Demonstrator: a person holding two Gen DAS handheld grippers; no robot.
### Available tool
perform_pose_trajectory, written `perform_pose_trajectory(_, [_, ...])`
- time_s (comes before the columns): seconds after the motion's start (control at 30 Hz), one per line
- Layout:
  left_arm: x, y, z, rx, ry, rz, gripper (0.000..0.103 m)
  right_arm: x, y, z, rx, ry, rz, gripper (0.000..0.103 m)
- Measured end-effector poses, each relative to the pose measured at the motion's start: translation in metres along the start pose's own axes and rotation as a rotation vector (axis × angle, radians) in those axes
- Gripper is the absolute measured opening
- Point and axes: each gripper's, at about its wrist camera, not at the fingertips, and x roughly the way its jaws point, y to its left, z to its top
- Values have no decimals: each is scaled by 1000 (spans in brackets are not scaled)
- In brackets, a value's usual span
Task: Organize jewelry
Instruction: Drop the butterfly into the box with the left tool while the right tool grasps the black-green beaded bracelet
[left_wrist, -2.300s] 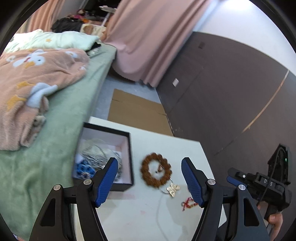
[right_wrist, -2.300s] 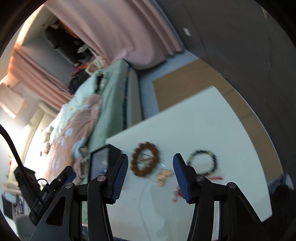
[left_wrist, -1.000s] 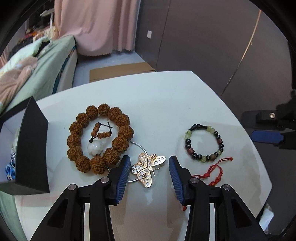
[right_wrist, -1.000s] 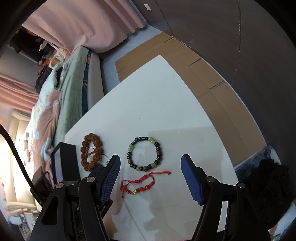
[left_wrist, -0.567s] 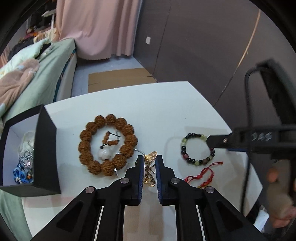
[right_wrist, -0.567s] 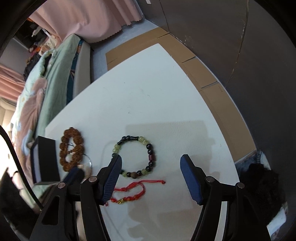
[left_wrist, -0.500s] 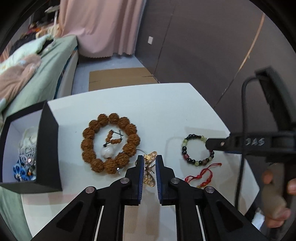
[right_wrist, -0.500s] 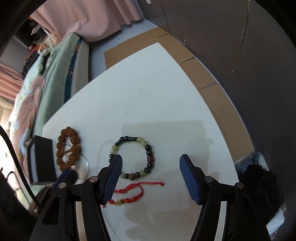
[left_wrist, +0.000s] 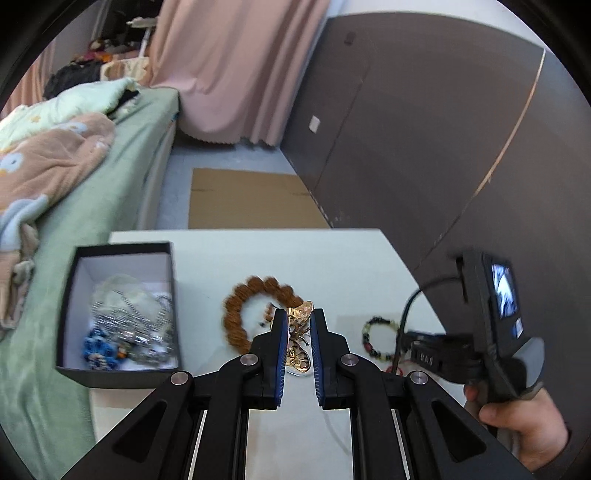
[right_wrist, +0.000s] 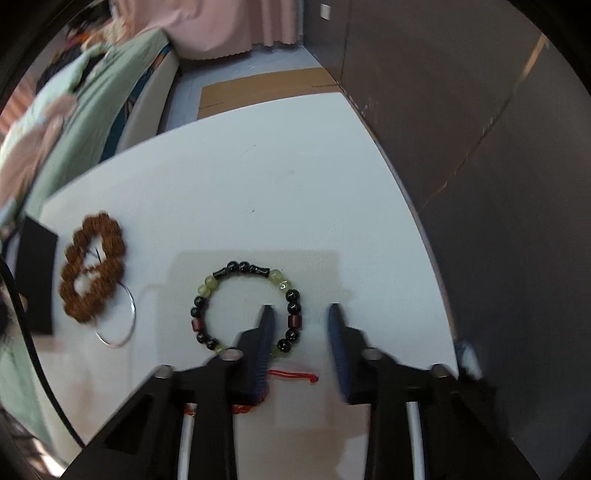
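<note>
My left gripper (left_wrist: 299, 325) is shut on a gold butterfly pendant (left_wrist: 300, 334) and holds it above the white table (left_wrist: 332, 258). Its thin silver hoop (right_wrist: 125, 317) trails on the table. A brown bead bracelet (left_wrist: 255, 314) lies behind it, also in the right wrist view (right_wrist: 92, 273). A black box (left_wrist: 118, 310) with jewelry inside stands at the left. My right gripper (right_wrist: 300, 314) is open, low over the table, its jaws straddling the right side of a black and green bead bracelet (right_wrist: 243, 306). A red cord bracelet (right_wrist: 291, 376) lies under it.
A bed with a green sheet (left_wrist: 92, 177) and a peach blanket (left_wrist: 44, 158) runs along the table's left side. A dark wall (left_wrist: 424, 147) stands at the right. Flat cardboard (left_wrist: 251, 199) lies on the floor beyond the table.
My left gripper has lifted the butterfly pendant and swung toward the box. My right gripper has dropped down onto the black and green bracelet and its jaws have narrowed.
</note>
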Motion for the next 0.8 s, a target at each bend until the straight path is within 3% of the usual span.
perform_pose_trajectory(0.13, [-19,21,8,-47,-48,15,13,-3,0,-1,8,-11,39,9])
perform_pose_trajectory(0.37, [-47,66,24,-150,-124,49,13,-39,-16,1,92,-127,217,9])
perform_pose_trajectory(0.73, [-66,100,32,-239,-168,54,13,-66,4,10,106,-246,374,9])
perform_pose_trajectory(0.8, [-66,107,35,-269,-153,70,19,-69,10,11,109,-257,402,9])
